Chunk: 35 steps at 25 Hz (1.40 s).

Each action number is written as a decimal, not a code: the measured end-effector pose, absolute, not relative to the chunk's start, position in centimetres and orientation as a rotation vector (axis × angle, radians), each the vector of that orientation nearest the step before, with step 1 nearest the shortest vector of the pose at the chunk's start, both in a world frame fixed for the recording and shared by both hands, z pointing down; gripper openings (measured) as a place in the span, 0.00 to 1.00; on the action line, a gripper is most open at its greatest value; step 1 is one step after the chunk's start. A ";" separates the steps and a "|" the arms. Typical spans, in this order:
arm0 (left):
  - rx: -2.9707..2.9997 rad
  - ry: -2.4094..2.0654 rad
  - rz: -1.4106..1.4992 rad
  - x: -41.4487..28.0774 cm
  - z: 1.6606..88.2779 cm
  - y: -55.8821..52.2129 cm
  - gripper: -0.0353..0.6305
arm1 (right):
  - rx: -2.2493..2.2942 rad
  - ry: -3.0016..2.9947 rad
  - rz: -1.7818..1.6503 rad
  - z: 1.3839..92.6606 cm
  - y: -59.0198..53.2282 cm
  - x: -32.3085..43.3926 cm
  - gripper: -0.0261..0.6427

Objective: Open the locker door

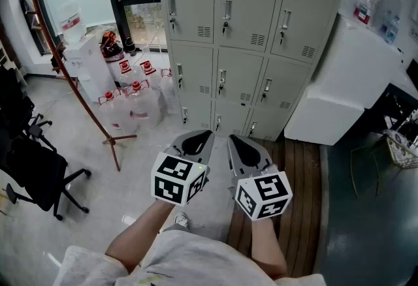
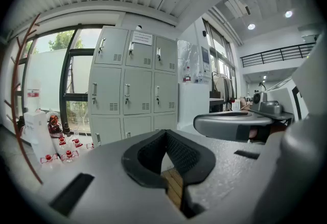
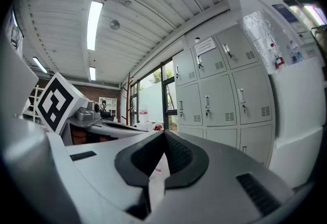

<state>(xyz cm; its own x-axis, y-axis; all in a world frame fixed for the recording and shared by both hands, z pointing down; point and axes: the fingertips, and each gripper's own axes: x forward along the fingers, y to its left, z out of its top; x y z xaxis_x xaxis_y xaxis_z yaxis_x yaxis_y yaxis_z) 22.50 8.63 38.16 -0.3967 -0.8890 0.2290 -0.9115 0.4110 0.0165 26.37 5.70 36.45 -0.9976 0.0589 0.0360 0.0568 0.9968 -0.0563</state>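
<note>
My left tongs (image 1: 198, 141) are closed and empty; my right tongs (image 1: 239, 145) likewise. The lockers (image 1: 255, 36) stand at 12 o'clock, well apart, all shut. I judge this the approach: next, close in on 1 handle (image 1: 226, 12) with jaws parted.

The left gripper (image 1: 196, 142) and right gripper (image 1: 238, 146) have smooth grey shells with dark slots, and black ribbed pads (image 2: 180, 154) line the jaws. Behind each sits a white cube (image 1: 177, 178) with black square markers. The person wears a pale short-sleeved shirt (image 1: 189, 266).
</note>
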 end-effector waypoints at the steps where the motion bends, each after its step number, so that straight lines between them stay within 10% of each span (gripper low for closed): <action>1: 1.600 -2.456 0.164 22.7 38.3 8.5 0.06 | -0.086 -3.103 0.092 36.6 5.7 26.5 0.04; 35: 1.785 -2.290 0.068 2.3 38.3 2.3 0.06 | 0.209 -3.000 0.064 37.8 0.8 6.7 0.04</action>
<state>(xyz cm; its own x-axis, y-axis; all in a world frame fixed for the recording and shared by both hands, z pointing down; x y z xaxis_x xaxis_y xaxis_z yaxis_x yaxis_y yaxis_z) 2.28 2.30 38.34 -0.2271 -0.9501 0.2141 -0.9612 0.2540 0.1079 6.75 0.78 37.78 -0.9815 -0.1354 0.1356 -0.1410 0.9895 -0.0327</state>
